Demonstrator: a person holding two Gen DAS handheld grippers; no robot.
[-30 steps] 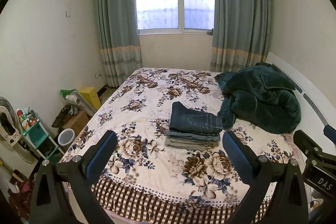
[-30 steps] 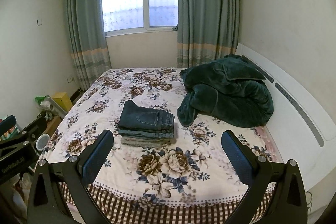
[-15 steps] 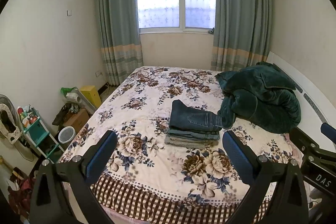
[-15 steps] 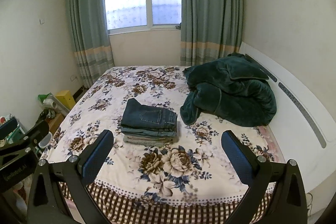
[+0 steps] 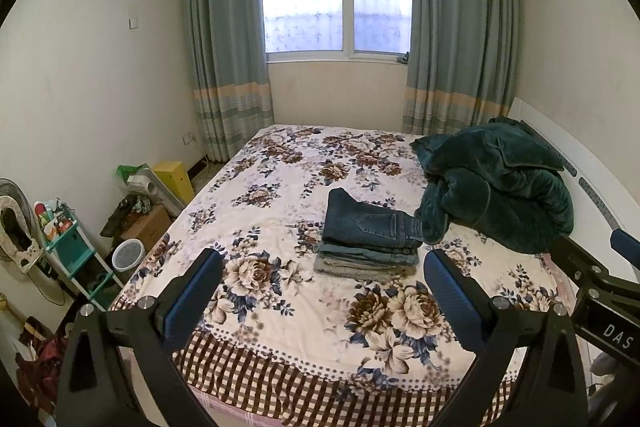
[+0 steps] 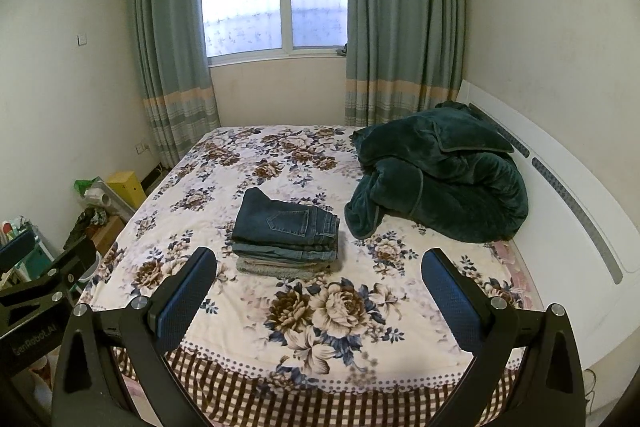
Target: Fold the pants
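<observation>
A stack of folded pants (image 5: pixel 368 239), dark blue jeans on top of lighter pairs, lies in the middle of the floral bedspread (image 5: pixel 280 307); it also shows in the right wrist view (image 6: pixel 286 235). My left gripper (image 5: pixel 324 291) is open and empty, held back from the bed's near edge. My right gripper (image 6: pixel 320 291) is open and empty too, beside the left one, also short of the stack. The right gripper's body shows at the right edge of the left wrist view (image 5: pixel 592 279), and the left gripper's body at the left edge of the right wrist view (image 6: pixel 44 287).
A dark green blanket (image 5: pixel 496 187) is heaped at the bed's right side against a white headboard (image 6: pixel 568 227), touching the stack's right end. On the floor left of the bed stand a teal shelf (image 5: pixel 72 255), a white bin (image 5: pixel 127 255), a cardboard box (image 5: pixel 146 227) and a yellow box (image 5: pixel 174 179).
Both grippers have drawn slightly back and up from the bed; the stack looks a little smaller and higher in frame. Both stay open. The pants have not moved.
</observation>
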